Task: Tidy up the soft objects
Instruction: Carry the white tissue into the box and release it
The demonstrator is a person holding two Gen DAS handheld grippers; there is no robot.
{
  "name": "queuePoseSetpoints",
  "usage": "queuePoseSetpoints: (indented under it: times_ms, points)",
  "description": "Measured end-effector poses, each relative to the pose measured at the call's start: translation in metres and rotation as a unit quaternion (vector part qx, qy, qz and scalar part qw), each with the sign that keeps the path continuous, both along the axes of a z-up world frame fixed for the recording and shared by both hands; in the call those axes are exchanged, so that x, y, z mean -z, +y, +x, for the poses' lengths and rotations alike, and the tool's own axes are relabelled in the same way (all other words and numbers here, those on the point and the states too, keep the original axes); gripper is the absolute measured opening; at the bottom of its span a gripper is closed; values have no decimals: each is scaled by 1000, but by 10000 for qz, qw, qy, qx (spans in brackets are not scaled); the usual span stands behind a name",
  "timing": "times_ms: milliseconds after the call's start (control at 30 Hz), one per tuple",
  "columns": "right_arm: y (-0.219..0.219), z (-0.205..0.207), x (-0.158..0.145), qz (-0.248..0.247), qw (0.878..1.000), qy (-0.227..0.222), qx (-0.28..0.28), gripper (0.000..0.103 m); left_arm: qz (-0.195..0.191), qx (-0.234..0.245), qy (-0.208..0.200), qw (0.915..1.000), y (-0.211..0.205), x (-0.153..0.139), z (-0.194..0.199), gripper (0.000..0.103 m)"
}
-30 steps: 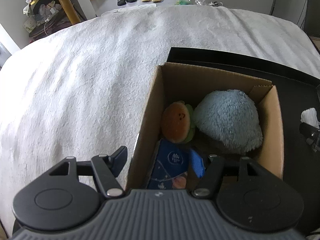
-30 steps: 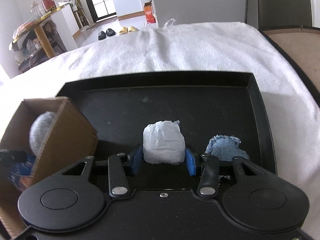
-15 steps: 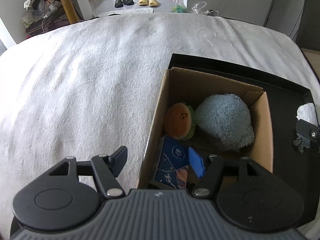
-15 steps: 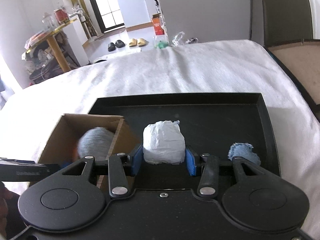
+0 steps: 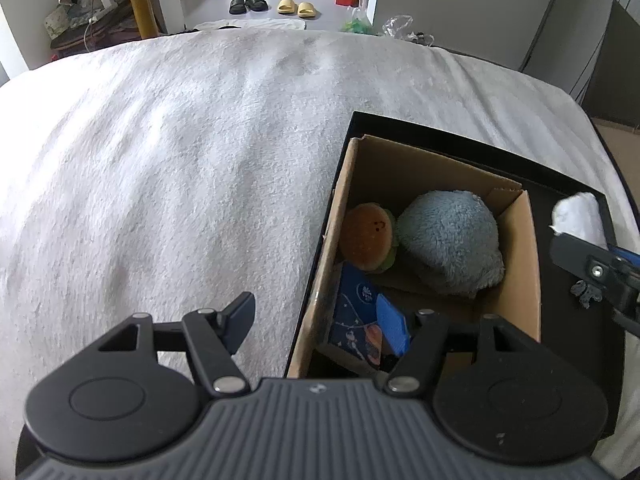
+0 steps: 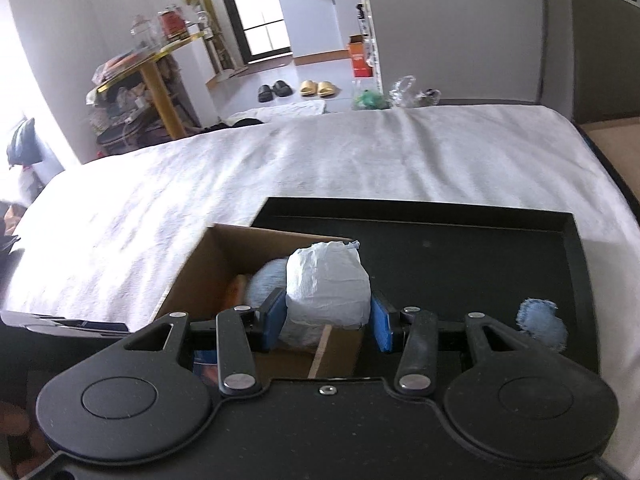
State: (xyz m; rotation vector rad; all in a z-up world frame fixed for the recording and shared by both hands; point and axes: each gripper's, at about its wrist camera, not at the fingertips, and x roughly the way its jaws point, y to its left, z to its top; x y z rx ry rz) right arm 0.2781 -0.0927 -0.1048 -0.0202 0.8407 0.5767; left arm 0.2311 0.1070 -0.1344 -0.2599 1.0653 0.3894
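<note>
Right gripper has its blue fingers squeezing the crumpled white paper wad, centre frame above the brown cardboard box. Looks light and squishy; mid-body hold suits. Left gripper gapes empty.

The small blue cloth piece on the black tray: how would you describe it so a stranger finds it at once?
On the white bedcover sits a black tray with a cardboard box at its left end. The denim scrap lies on the tray's bare floor to the right, outside the box. Unlike the white bundle in the right gripper, it is flat, frayed and blue.
</note>
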Motion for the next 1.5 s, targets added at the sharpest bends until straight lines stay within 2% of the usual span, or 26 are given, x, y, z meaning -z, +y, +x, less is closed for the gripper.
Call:
queuePoseSetpoints:
  times_ms: [233, 333, 433, 500, 600, 967, 1133, 1300, 1500]
  points:
    - [25, -7, -1, -53, 9994, 68, -324, 45, -291, -23, -83, 9995, 11, 5, -8, 61]
    - [35, -11, 2, -77, 9989, 154, -447, 45, -412, -52, -110, 9991, 16, 8, -11, 56]
    - [44, -14, 3, -118, 9981, 221, -558, 45, -567, -94, -94, 9983, 21, 14, -13, 43]
    - [49, -14, 4, -138, 9976, 297, -616, 45, -698, -114, -78, 9975, 25, 17, -13, 28]
    - [57, -15, 7, -167, 9966, 427, -691, 45, -871, -123, -76, 9961, 29, 21, -14, 14]
    - [84, -4, 23, -311, 9915, 880, -905, 46, -1249, -277, -167, 9916, 42, 28, -17, 14]
    - [80, -1, 37, -239, 9896, 1198, -763, 47, -1311, -359, -163, 9906, 43, 27, -18, 15]
    - [67, -2, 33, -60, 9908, 1132, -732, 47, -1193, -372, -77, 9921, 37, 25, -17, 17]
    - [31, -4, 19, 368, 9927, 995, -577, 47, -819, -316, -47, 9961, 25, 19, -17, 22]
